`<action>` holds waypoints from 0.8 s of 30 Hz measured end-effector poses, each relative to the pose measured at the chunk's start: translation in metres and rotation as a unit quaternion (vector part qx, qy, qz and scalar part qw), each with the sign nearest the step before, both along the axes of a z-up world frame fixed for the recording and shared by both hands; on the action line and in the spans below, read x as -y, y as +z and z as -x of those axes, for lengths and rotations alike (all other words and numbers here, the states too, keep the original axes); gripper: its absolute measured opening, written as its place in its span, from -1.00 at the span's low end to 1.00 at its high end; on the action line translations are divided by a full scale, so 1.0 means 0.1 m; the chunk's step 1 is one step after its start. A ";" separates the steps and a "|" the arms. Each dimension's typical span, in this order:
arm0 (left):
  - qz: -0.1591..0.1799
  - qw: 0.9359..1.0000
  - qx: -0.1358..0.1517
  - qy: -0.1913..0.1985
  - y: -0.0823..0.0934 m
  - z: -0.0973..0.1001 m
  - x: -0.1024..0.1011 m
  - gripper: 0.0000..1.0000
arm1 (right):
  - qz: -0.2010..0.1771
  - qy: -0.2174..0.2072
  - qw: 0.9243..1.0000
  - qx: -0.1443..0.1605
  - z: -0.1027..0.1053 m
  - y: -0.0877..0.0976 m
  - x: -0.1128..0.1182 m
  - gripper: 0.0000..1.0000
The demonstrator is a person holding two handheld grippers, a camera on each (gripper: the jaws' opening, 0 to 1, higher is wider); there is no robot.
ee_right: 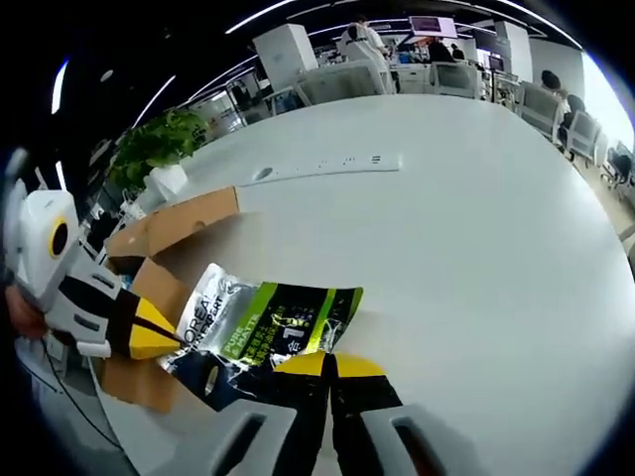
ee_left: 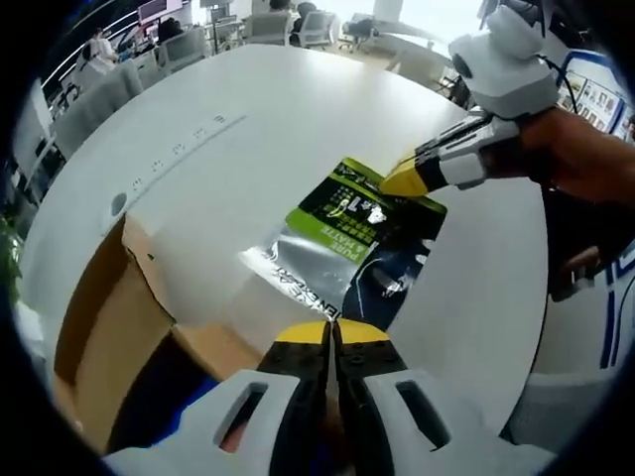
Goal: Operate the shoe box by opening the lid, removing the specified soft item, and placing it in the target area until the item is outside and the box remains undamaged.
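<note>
Here the soft foil packet (ee_left: 347, 233) lies flat on the white desk (ee_left: 298, 109), outside the open cardboard shoe box (ee_left: 109, 327). Both tongs, left (ee_left: 332, 332) and right (ee_right: 330, 365), are closed at opposite packet edges; whether either pinches it, I cannot tell. Pulling apart could tear the foil.

An open-plan office: a large white table (ee_right: 476, 218) with a strip of cable ports (ee_right: 347, 162) runs toward rows of grey office chairs (ee_left: 109, 89) at upper left, desks with monitors (ee_right: 432, 25) along the top, ceiling light strips, and a potted plant (ee_right: 159, 144) at left.
</note>
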State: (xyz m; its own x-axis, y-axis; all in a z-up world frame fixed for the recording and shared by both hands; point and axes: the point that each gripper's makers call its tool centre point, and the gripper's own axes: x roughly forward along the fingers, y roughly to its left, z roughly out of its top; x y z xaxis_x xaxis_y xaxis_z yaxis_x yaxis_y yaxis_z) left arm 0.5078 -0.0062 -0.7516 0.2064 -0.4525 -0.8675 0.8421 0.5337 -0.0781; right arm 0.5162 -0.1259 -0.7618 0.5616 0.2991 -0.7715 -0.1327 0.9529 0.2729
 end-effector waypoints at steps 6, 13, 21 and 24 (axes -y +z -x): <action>-0.018 1.000 0.002 0.000 -0.02 -0.03 -0.02 -0.98 | -0.004 -0.002 1.000 -0.008 0.00 -0.08 -0.01 -1.00; -0.032 0.999 0.006 -0.013 -0.03 -0.01 -0.04 -0.95 | -0.011 -0.008 1.000 -0.011 0.01 -0.11 -0.02 -1.00; -0.038 0.999 -0.001 -0.017 -0.04 0.02 -0.05 -0.93 | -0.021 -0.017 1.000 -0.014 0.04 -0.15 -0.03 -1.00; -0.020 1.000 -0.008 -0.007 -0.01 0.03 -0.03 -0.92 | -0.025 -0.025 0.999 -0.014 0.06 -0.16 -0.04 -1.00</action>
